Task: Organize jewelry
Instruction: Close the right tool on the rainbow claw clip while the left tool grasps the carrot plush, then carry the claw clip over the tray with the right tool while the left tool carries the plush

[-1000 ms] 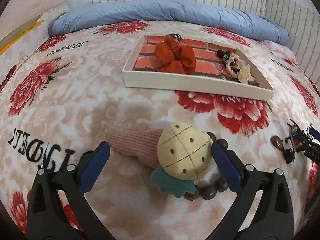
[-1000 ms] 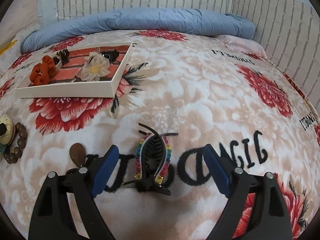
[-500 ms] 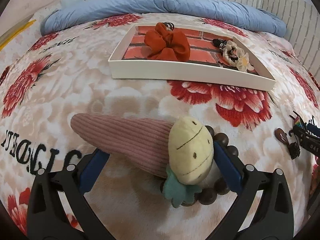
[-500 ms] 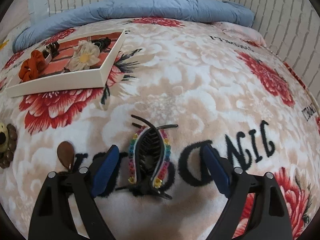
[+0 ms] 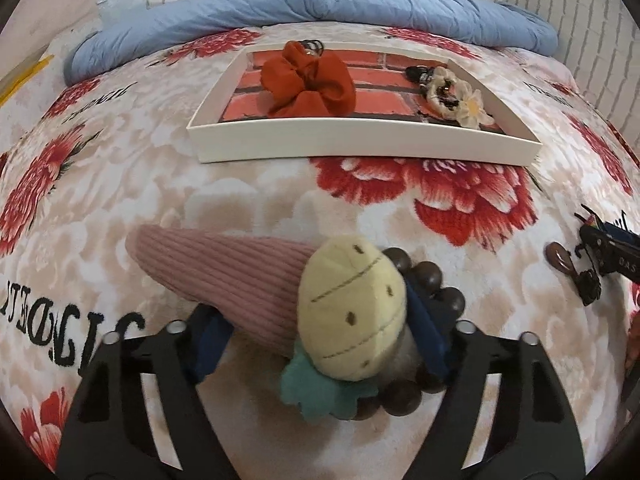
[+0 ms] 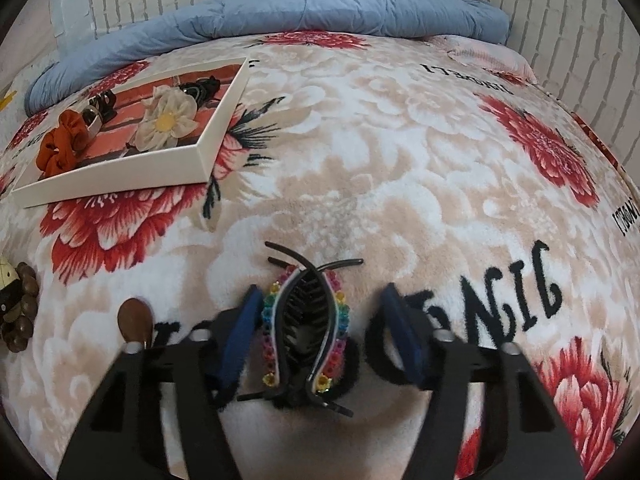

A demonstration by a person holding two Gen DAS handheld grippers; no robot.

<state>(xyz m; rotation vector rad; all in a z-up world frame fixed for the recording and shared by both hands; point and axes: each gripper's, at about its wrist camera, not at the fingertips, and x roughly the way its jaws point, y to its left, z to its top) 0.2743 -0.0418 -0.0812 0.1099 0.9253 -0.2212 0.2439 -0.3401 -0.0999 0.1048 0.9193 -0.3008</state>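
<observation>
A plush pineapple hair clip (image 5: 352, 304) with a pink corduroy cone lies on the flowered blanket over a brown bead bracelet (image 5: 436, 280). My left gripper (image 5: 316, 320) straddles it, jaws closing, both blue pads touching its sides. In the right wrist view a black claw clip (image 6: 308, 332) edged with rainbow flowers lies between the pads of my right gripper (image 6: 320, 300). Those jaws are closing too; the left pad is at the clip and a gap remains on the right. A white tray (image 5: 360, 146) farther back holds an orange scrunchie (image 5: 308, 84) and a cream flower clip (image 5: 456, 96).
A brown teardrop piece (image 6: 136, 316) lies just left of my right gripper. The tray (image 6: 120, 178) sits to the far left in that view. A rolled blue duvet (image 5: 320, 4) runs along the white brick wall at the back of the bed.
Both grippers' jaws have narrowed around their clips. The left gripper came down closer over the plush clip, which now fills the space between its pads.
</observation>
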